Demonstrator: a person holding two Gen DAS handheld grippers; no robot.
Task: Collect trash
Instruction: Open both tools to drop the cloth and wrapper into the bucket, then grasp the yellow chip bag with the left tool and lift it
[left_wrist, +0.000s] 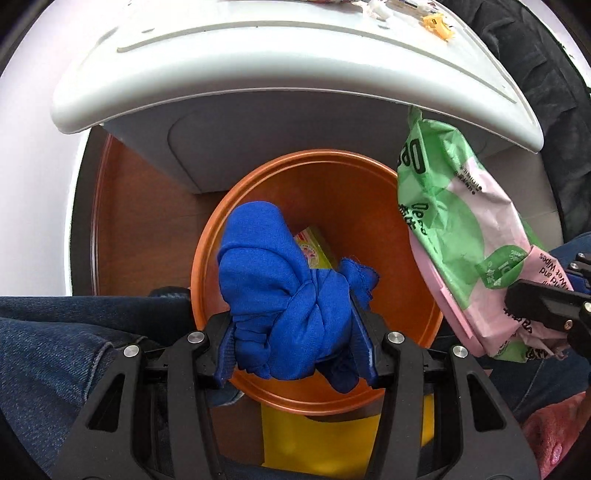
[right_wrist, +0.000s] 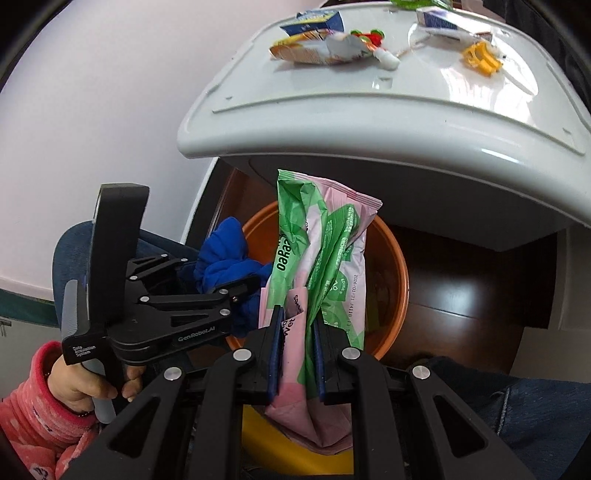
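My left gripper (left_wrist: 295, 332) is shut on a knotted blue cloth (left_wrist: 280, 288) and holds it over the orange bin (left_wrist: 406, 295). A yellow-green packet (left_wrist: 317, 247) lies inside the bin. My right gripper (right_wrist: 298, 350) is shut on a green and pink wet wipes pack (right_wrist: 325, 251), held upright above the orange bin (right_wrist: 395, 280). The wipes pack also shows in the left wrist view (left_wrist: 461, 236), to the right of the bin. The left gripper (right_wrist: 236, 295) with the blue cloth (right_wrist: 229, 254) shows at the left of the right wrist view.
A white table (right_wrist: 369, 122) overhangs the bin, and also shows in the left wrist view (left_wrist: 258, 70). On it lie wrappers (right_wrist: 321, 48), a small carton (right_wrist: 439, 18) and a yellow clip (right_wrist: 480, 57). A yellow object (left_wrist: 332, 443) sits under the bin. Jeans-clad legs (left_wrist: 55, 350) flank it.
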